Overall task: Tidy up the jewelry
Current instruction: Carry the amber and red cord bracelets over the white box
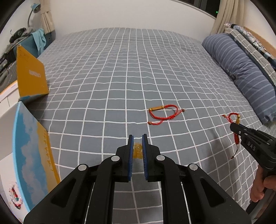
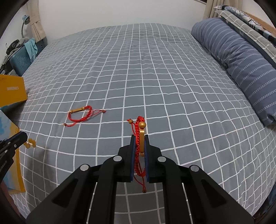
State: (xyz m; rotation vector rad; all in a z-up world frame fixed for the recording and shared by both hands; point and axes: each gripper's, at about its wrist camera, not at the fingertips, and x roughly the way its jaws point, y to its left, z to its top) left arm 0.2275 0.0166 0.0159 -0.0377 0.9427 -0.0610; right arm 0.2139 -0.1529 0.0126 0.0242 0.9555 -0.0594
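While the right gripper (image 2: pixel 139 137) pinches a red bracelet (image 2: pixel 140 136) and the left gripper (image 1: pixel 137 137) pinches yellow beads (image 1: pixel 137 150), another red bracelet (image 1: pixel 163 113) lies ahead between them; a box (image 1: pixel 31 137) sits left.

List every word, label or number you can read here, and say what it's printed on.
"DAS": white letters on the black right gripper body.
Pale label on the upright yellow cardboard box lid: too blurred to read.
Green lit sign by the window: too small to read.
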